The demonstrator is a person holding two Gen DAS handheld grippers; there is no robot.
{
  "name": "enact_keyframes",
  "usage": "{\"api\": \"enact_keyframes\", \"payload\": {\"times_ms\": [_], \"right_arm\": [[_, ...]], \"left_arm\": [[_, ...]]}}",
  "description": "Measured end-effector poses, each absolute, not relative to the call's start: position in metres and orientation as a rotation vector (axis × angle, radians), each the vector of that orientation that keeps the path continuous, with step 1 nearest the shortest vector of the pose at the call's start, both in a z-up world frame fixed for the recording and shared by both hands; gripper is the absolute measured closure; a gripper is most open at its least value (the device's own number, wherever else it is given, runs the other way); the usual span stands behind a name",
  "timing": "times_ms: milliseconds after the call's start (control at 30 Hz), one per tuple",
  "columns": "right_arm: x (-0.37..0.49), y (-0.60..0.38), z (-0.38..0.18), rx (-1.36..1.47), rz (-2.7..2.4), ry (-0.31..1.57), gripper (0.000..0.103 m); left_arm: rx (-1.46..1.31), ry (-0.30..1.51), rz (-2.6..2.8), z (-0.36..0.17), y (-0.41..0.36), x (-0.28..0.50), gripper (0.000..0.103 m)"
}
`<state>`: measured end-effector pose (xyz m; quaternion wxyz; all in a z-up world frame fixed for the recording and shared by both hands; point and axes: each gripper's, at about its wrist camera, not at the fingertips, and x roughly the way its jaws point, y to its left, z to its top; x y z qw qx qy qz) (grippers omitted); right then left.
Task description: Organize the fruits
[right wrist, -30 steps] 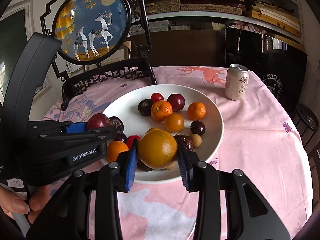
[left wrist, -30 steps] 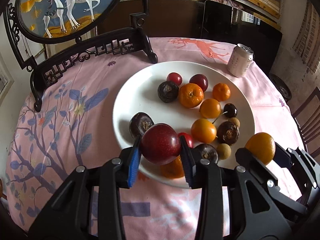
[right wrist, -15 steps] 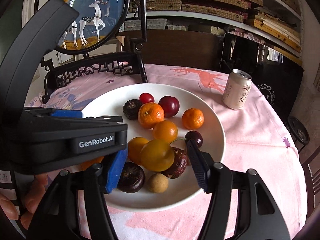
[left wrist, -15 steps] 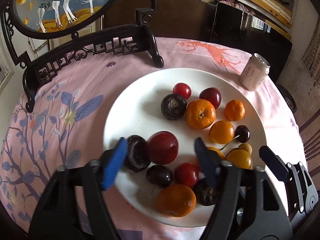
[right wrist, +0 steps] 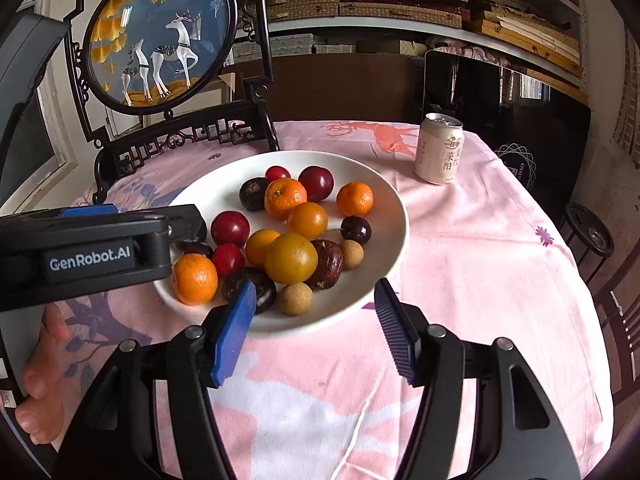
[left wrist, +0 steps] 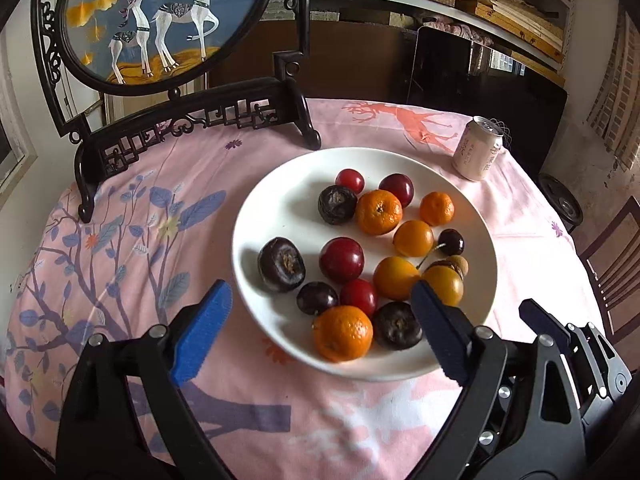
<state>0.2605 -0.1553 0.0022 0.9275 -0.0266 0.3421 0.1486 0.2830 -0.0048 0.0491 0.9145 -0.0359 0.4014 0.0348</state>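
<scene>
While my left gripper (left wrist: pixel 320 332) is opening, empty, my right gripper (right wrist: pixel 316 330) gapes empty before the plate (right wrist: pixel 384 208) of fruit.

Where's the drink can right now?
The can stands upright on the pink tablecloth, apart from the white plate, beyond its far right rim in both wrist views.

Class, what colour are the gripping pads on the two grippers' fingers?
Blue, on both the left gripper and the right gripper; clearest in the left wrist view.

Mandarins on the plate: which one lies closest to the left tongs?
The mandarin at the plate's near rim, just ahead of the empty, opening left tongs. The other two mandarins sit on the far side.
</scene>
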Motion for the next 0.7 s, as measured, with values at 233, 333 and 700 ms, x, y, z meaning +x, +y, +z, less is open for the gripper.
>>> {"api": "enact_keyframes", "payload": {"times_ms": [233,333,700], "right_arm": [[0.221,-0.166,0.005,-0.032,0.315,0.722,0.041],[0.205,-0.163,0.003,-0.052,0.324,0.722,0.041],[0.166,-0.170,0.000,-0.024,0.336,0.719,0.041]], "left_arm": [[-0.045,0.804,0.066,0.053,-0.011,0.236,0.006],[-0.009,0.795,0.070,0.053,-0.015,0.219,0.006],[-0.031,0.812,0.031,0.047,-0.014,0.172,0.003]]}}
